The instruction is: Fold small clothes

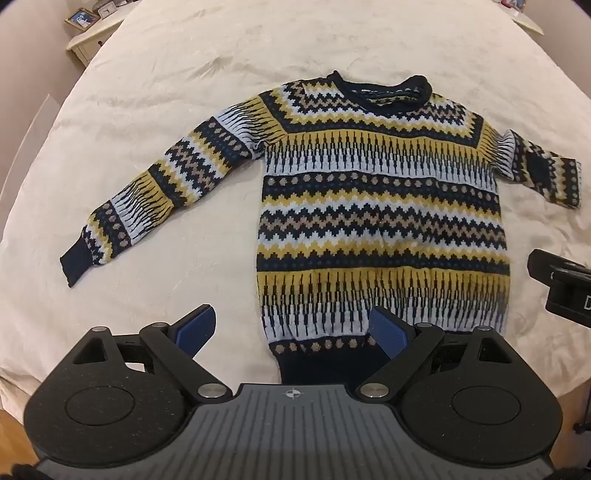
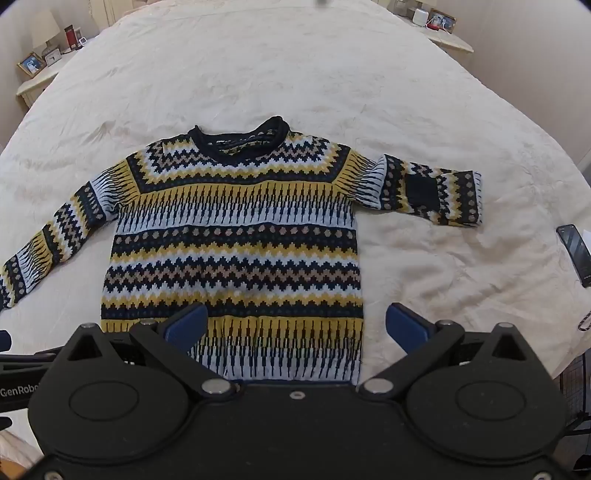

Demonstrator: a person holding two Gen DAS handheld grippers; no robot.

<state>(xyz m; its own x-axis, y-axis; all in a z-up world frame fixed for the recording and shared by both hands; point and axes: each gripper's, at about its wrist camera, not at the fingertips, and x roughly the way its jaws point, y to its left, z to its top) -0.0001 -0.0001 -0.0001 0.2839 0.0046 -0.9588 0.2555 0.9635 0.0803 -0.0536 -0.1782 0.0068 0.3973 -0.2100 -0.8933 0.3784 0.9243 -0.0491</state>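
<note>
A small knitted sweater [image 1: 380, 206] [image 2: 236, 236] with navy, yellow, white and tan zigzag bands lies flat, front up, on a cream bedspread [image 1: 184, 74], collar at the far end. Its left sleeve [image 1: 147, 195] stretches out straight; its right sleeve [image 2: 432, 188] is folded back on itself. My left gripper [image 1: 291, 328] hovers open over the sweater's lower left hem corner, nothing between its blue pads. My right gripper [image 2: 295, 328] hovers open over the lower right hem corner, also holding nothing. Part of the right gripper's body [image 1: 561, 288] shows at the left wrist view's right edge.
A dark phone [image 2: 576, 254] lies on the bed at the right. Bedside tables stand at both far corners, one with a picture frame [image 1: 82, 18], the other with small items [image 2: 439, 22]. Wooden floor shows below the bed's near edge [image 1: 11, 435].
</note>
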